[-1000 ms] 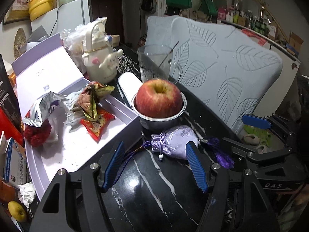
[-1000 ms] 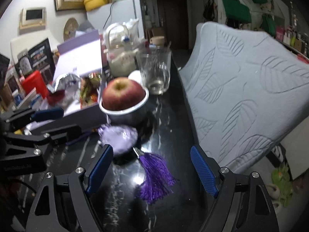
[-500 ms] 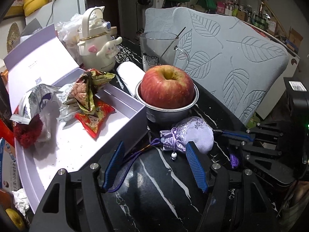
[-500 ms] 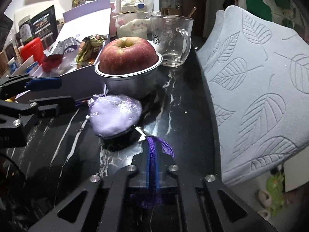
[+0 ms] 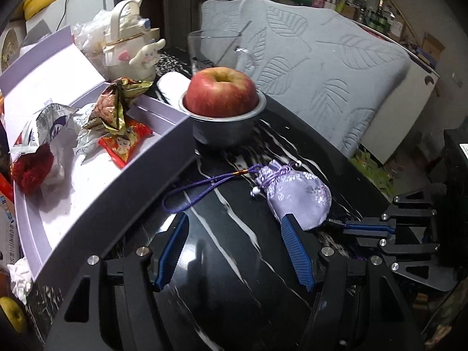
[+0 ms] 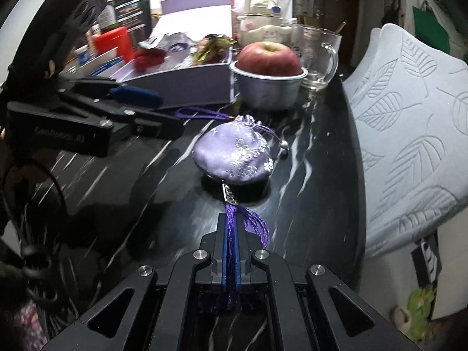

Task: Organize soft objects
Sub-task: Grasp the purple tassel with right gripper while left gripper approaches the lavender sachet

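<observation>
A lilac embroidered sachet pouch [image 5: 295, 194] lies on the black marble table [image 5: 234, 263], its purple cord loop [image 5: 199, 188] trailing left toward the box. It also shows in the right wrist view [image 6: 234, 156]. My right gripper [image 6: 232, 219] is shut on the pouch's purple tassel [image 6: 251, 222]; it shows from the side in the left wrist view [image 5: 345, 228]. My left gripper [image 5: 234, 234] is open and empty, its right finger beside the pouch's near end; it also shows in the right wrist view [image 6: 163, 114].
An open lilac box [image 5: 122, 181] holds snack wrappers [image 5: 117, 111] and a red pompom [image 5: 32, 168]. A red apple [image 5: 222, 92] sits in a metal bowl [image 5: 225, 128]. A glass mug [image 6: 317, 55], a white character kettle [image 5: 131, 49] and a leaf-patterned cushion [image 5: 321, 73] stand behind.
My right gripper closed on the tassel and pulled the pouch away from the bowl, toward itself. The cord has stretched out on the table. My left gripper stayed open.
</observation>
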A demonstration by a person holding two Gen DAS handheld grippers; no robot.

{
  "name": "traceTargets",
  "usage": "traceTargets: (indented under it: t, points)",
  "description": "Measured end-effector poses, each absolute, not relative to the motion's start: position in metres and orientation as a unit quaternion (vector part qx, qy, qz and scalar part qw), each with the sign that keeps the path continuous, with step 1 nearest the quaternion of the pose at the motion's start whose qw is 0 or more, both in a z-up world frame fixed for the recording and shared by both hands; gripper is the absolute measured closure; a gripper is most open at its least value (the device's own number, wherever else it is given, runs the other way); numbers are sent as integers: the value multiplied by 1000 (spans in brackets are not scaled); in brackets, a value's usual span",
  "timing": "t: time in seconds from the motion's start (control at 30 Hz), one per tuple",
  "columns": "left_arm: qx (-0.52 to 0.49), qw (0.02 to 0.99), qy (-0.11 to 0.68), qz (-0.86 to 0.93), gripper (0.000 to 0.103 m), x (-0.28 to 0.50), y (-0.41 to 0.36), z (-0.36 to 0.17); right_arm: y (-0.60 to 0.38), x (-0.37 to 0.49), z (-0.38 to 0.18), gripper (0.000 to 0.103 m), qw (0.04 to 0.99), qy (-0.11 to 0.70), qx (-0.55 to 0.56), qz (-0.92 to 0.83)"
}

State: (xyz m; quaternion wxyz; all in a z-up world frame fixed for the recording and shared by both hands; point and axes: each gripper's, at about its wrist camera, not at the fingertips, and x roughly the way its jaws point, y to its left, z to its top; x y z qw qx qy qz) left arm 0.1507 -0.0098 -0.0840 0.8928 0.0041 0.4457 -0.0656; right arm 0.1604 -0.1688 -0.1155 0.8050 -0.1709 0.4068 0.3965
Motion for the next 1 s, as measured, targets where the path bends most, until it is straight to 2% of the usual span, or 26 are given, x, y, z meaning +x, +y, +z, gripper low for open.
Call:
traceTargets:
  t: [0.4, 0.67, 1.0]
  points:
    - [25, 885, 441, -145, 38, 128, -68, -80, -203, 93, -113, 99, 784, 414, -179, 427]
    - [-13, 857, 477, -194, 38, 128, -88, -99, -241, 101, -114, 99, 811, 427, -148, 372]
    - [-38, 841, 489, -228, 38, 102, -80, -101, -242, 107, -117, 99, 819, 422, -128, 366]
